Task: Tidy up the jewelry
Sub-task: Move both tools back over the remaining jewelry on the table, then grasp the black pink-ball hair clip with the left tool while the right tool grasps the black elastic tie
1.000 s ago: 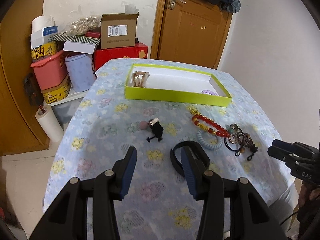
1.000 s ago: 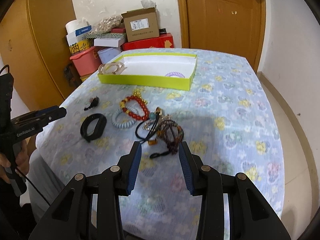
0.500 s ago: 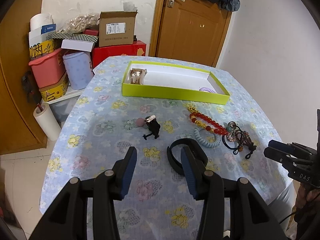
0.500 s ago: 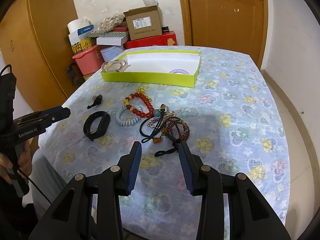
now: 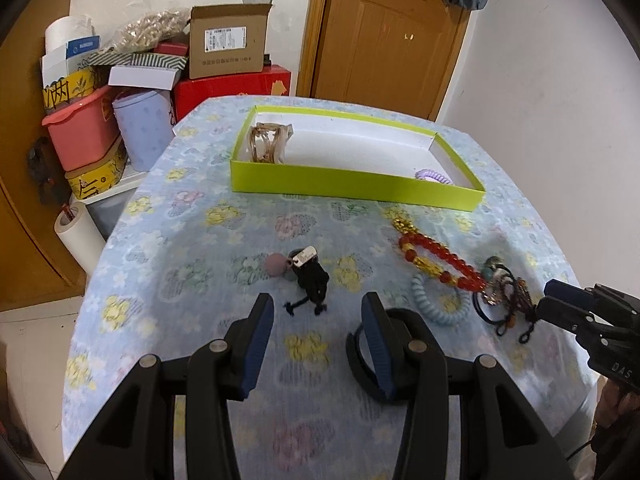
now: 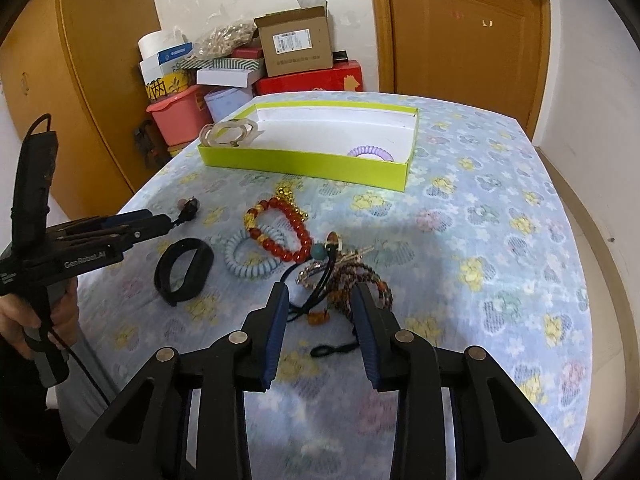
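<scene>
A lime-green tray holds a clear bangle and a purple coil tie. On the cloth lie a black charm with a pink bead, a black band, a pale blue coil tie, a red bead bracelet and a tangle of dark cords and brown beads. My left gripper is open just short of the black charm. My right gripper is open over the tangle.
The flowered blue tablecloth covers the table; its edges fall away left and right. Boxes, a pink bin and a paper roll stand beyond the left edge. A wooden door is behind.
Both grippers have moved forward and lower toward the table. The left now sits close to the black charm, the right over the tangle. Both stay open.
</scene>
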The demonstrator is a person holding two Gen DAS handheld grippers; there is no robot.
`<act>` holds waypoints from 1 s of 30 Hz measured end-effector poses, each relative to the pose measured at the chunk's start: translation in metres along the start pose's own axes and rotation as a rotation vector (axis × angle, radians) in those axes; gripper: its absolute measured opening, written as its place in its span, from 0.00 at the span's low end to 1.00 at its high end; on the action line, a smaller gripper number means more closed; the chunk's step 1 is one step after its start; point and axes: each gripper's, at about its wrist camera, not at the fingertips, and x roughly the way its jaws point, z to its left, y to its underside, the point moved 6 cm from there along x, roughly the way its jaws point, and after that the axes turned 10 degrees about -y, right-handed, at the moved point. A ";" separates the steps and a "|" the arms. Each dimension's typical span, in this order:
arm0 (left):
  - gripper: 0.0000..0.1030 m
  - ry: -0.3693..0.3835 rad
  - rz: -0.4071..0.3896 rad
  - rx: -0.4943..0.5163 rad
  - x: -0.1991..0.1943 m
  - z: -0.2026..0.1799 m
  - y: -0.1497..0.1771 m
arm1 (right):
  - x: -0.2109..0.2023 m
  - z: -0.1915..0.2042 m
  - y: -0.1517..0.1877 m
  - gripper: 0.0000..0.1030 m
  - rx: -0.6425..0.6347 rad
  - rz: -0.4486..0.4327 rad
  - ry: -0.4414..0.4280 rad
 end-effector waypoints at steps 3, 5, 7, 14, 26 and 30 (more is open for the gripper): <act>0.46 -0.001 0.018 -0.002 0.011 -0.001 -0.003 | 0.008 -0.004 -0.006 0.30 -0.007 0.006 0.000; 0.46 -0.003 0.028 -0.001 0.017 -0.002 -0.003 | 0.014 -0.006 -0.009 0.29 -0.008 0.010 0.000; 0.45 -0.006 0.038 0.003 0.022 -0.004 -0.004 | 0.021 -0.009 -0.012 0.27 -0.010 0.017 0.001; 0.34 -0.043 0.042 0.037 0.032 -0.007 -0.008 | 0.042 -0.016 -0.016 0.06 -0.018 0.056 0.013; 0.17 -0.016 0.007 0.038 0.026 -0.008 -0.012 | 0.028 -0.012 -0.022 0.03 -0.019 0.005 -0.003; 0.16 0.002 -0.024 0.031 0.012 -0.007 -0.015 | 0.016 -0.007 -0.026 0.03 -0.021 -0.027 -0.010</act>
